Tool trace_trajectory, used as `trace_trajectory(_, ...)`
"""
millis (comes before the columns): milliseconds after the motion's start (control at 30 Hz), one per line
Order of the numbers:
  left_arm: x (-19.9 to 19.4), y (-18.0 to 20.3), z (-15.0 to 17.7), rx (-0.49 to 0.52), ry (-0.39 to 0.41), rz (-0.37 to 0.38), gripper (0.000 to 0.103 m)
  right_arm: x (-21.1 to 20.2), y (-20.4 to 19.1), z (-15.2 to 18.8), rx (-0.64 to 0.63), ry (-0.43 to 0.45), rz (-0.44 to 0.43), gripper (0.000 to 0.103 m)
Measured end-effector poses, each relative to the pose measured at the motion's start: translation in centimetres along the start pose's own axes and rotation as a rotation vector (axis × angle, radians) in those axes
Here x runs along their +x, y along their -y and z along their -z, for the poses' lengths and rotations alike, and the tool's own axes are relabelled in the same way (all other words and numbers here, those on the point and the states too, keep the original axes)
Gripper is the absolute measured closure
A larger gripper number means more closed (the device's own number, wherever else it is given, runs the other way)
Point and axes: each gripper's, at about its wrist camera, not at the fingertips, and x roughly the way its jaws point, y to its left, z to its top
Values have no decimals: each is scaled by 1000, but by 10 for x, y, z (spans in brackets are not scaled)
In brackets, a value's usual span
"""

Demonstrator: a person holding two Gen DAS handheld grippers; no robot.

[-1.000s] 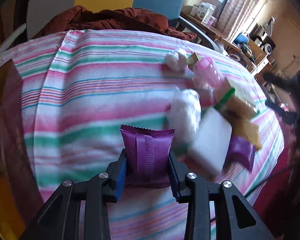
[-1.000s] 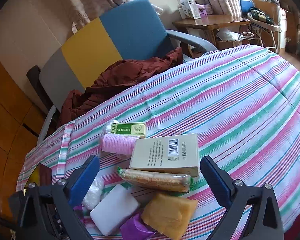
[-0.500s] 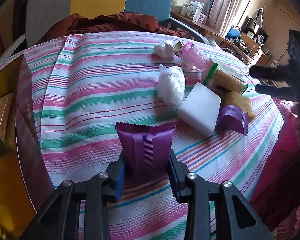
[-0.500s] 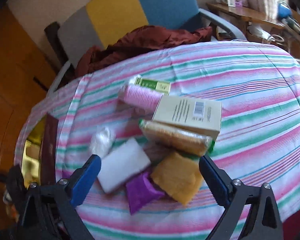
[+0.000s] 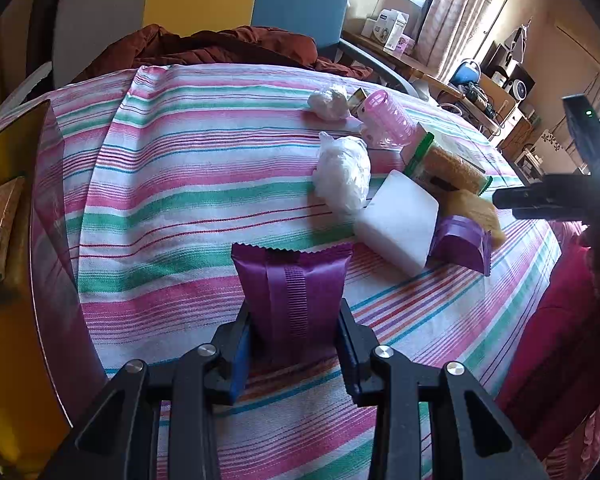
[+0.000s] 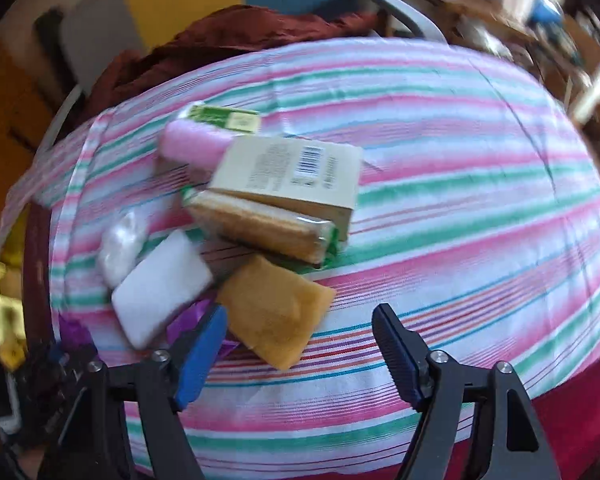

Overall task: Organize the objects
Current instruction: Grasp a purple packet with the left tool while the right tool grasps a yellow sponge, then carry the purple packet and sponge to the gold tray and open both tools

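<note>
Both fingers (image 5: 242, 344) around purple packet (image 5: 292, 284)

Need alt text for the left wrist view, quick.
The left gripper has its jaws shut on a purple crimped foil packet above a pink, green and white striped cloth. A white foam block and a crumpled white plastic bag lie beyond.

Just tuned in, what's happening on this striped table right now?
The left gripper is shut on a purple packet, holding it upright over the striped cloth. The right gripper is open, its jaws have just been closing, with nothing pressed between them, above the orange pouch at the near edge of the pile, beside the white block.
</note>
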Motion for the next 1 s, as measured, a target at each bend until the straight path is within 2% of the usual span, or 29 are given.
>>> trace_trajectory(133,0,-1,0,-8,1,10,66,16,5,-7,122,-19,-72,12)
trace_trajectory(267,0,0,0,-3,6,9,66,34,-9,-13,114,-35,-43,11)
trace_trajectory(300,0,-1,0,-3,6,10,66,38,-11,-13,108,-42,-32,15)
trace_trajectory(367,0,-1,1,-5,7,13,66,47,-19,-11,70,-78,5,31)
trace_trajectory(400,1,-1,1,-6,7,14,66,48,-22,-9,43,-79,31,33)
trace_trajectory(500,1,-1,1,-3,10,12,66,37,-22,-5,21,-58,31,38)
trace_trajectory(700,-2,1,-1,6,15,1,66,-6,-8,6,46,75,39,39)
trace_trajectory(800,-8,3,-1,9,26,19,66,-30,-6,17,51,146,-8,39)
trace_trajectory(1000,-49,8,-4,29,117,34,66,-57,-32,24,-5,237,-91,39)
